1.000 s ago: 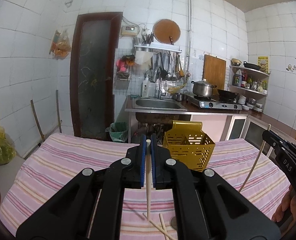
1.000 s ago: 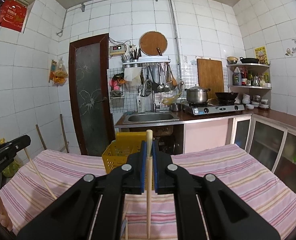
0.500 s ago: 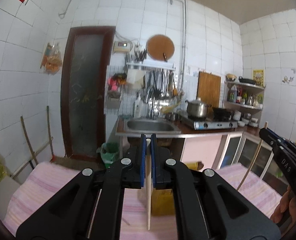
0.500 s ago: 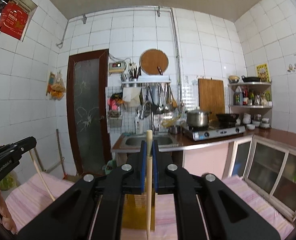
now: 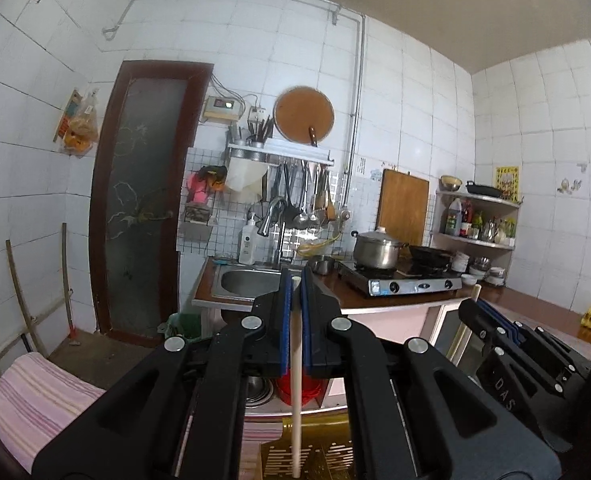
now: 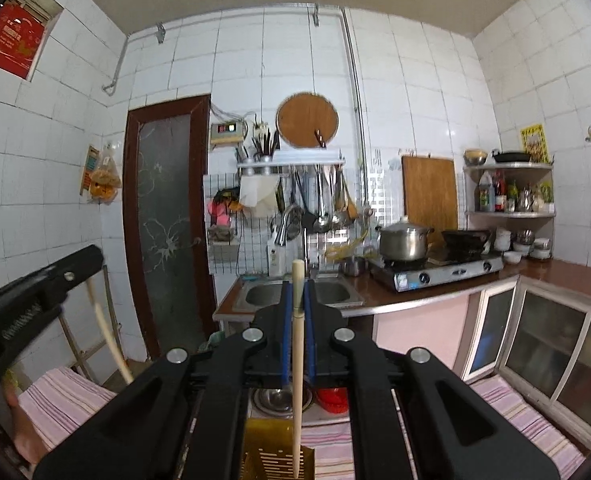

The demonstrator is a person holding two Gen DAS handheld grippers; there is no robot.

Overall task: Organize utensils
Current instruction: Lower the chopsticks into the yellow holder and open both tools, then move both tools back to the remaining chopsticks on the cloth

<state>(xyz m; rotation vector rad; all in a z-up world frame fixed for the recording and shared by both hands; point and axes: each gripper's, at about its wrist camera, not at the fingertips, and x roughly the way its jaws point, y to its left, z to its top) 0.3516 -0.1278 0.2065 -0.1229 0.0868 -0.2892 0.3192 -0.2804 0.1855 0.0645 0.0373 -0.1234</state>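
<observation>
My left gripper (image 5: 295, 280) is shut on a pale wooden chopstick (image 5: 296, 380) that hangs straight down between the blue pads. Its lower tip hangs in front of the perforated yellow utensil holder (image 5: 315, 456) at the bottom of the left wrist view. My right gripper (image 6: 298, 292) is likewise shut on a second chopstick (image 6: 298, 360), upright, its lower tip over the same yellow holder (image 6: 271, 452). Each gripper shows in the other's view: the right gripper (image 5: 475, 308) at the right edge, the left gripper (image 6: 91, 256) at the left edge, each with its chopstick.
The pink striped tablecloth (image 5: 35, 392) lies low in both views. Beyond it stand a sink counter (image 6: 295, 296), a gas stove with a steel pot (image 6: 405, 240), a brown glass door (image 5: 139, 200) and hanging ladles. A hand (image 6: 23, 428) shows at the lower left of the right wrist view.
Both grippers rose and moved toward the yellow holder, each keeping its chopstick. The holder slid from mid-view down to the bottom edge, and loose chopsticks on the cloth dropped out of sight.
</observation>
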